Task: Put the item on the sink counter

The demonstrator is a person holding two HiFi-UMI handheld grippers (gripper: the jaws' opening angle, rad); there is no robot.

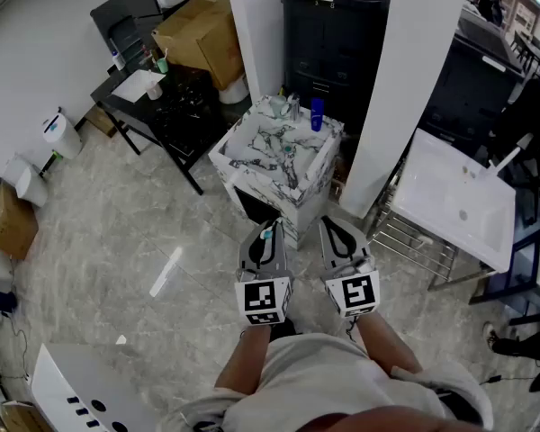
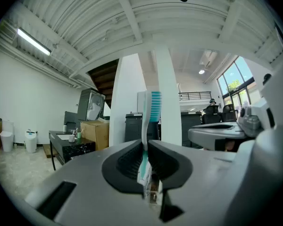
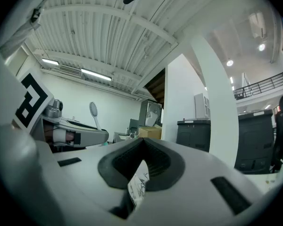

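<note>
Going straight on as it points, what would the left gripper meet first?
Likely the white pillar behind the toothbrush held by the left gripper. The line seems to pass above the marble sink counter; depth is unclear.

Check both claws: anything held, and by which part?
Left claw grips a toothbrush by its handle, bristle head sticking up clear of the jaws. Right claw is shut, empty.

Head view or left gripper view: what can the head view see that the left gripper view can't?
Only the head view shows the marble sink counter with a blue bottle on it. Only the left gripper view shows the ceiling and the toothbrush bristles close up. Both show the left gripper shut on the toothbrush, and the cardboard box.
</note>
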